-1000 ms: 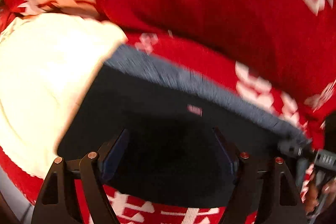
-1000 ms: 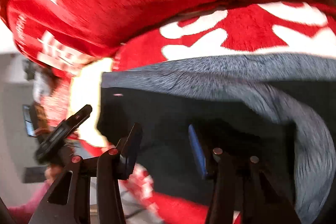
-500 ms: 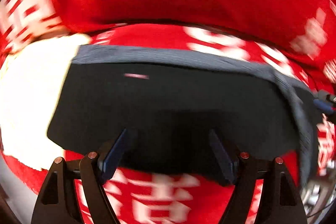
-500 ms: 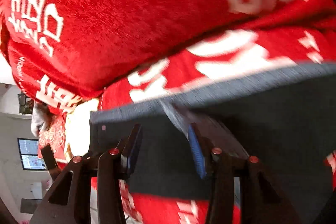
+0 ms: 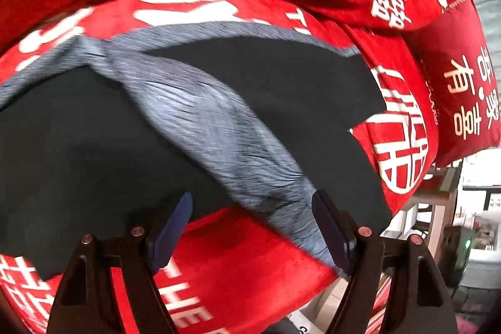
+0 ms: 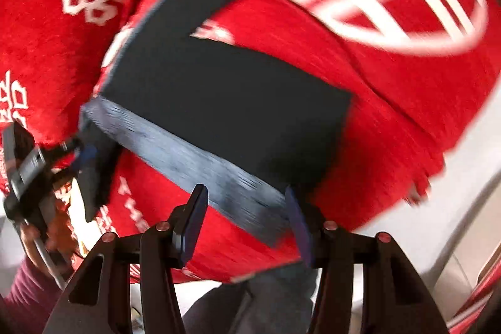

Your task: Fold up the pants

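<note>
Dark navy pants (image 5: pixel 297 102) with a grey fleecy lining (image 5: pixel 219 133) lie on a red blanket (image 5: pixel 238 265). In the left wrist view my left gripper (image 5: pixel 250 227) is open, its blue pads either side of the turned-over grey edge. In the right wrist view the pants (image 6: pixel 219 96) lie with both legs spread towards the far side, and the grey waistband (image 6: pixel 200 158) runs across in front. My right gripper (image 6: pixel 247 224) is open at the waistband's near end. The left gripper (image 6: pixel 84 174) shows at the far left by the other end.
The red blanket with white lettering (image 6: pixel 391 115) covers a sofa. A red cushion (image 5: pixel 460 89) stands at the right. Furniture and floor (image 5: pixel 469 240) show past the sofa's right edge. The person's sleeve (image 6: pixel 25 296) is at the lower left.
Both cameras have swung right along the pants. The left view went from the white patch end to the folded grey lining; the right view now looks along the spread legs. Both grippers stayed open.
</note>
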A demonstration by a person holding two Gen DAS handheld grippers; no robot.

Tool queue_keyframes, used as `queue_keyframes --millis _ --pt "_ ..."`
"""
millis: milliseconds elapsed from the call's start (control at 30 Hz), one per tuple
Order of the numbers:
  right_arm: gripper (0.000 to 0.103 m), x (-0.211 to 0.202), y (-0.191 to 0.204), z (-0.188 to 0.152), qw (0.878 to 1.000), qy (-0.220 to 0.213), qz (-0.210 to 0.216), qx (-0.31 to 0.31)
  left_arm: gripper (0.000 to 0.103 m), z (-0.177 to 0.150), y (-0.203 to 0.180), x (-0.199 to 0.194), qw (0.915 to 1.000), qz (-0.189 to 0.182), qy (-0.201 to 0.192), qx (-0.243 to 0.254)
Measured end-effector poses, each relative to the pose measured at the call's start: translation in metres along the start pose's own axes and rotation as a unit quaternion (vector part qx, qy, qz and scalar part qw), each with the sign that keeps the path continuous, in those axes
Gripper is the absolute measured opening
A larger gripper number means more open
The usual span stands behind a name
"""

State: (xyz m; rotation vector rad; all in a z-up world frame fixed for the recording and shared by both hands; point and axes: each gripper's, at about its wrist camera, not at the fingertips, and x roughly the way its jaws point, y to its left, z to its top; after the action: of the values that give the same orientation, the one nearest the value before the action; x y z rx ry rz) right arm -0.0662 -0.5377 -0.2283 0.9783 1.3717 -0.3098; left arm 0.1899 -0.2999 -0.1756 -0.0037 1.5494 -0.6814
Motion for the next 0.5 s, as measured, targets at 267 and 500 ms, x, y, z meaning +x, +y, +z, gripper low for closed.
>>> queue_keyframes --millis 267,500 --pt "0.055 0.027 -0.033 -0.023 0.995 -0.011 0.098 0.032 0.079 -0.005 -0.025 0.028 0.9995 0.012 0.004 0.028" --pt "0.018 0.039 -0.033 -0.021 0.99 0.027 0.13 0.046 0.075 -0.007 -0.025 0.04 0.9998 0.005 0.019 -0.007"
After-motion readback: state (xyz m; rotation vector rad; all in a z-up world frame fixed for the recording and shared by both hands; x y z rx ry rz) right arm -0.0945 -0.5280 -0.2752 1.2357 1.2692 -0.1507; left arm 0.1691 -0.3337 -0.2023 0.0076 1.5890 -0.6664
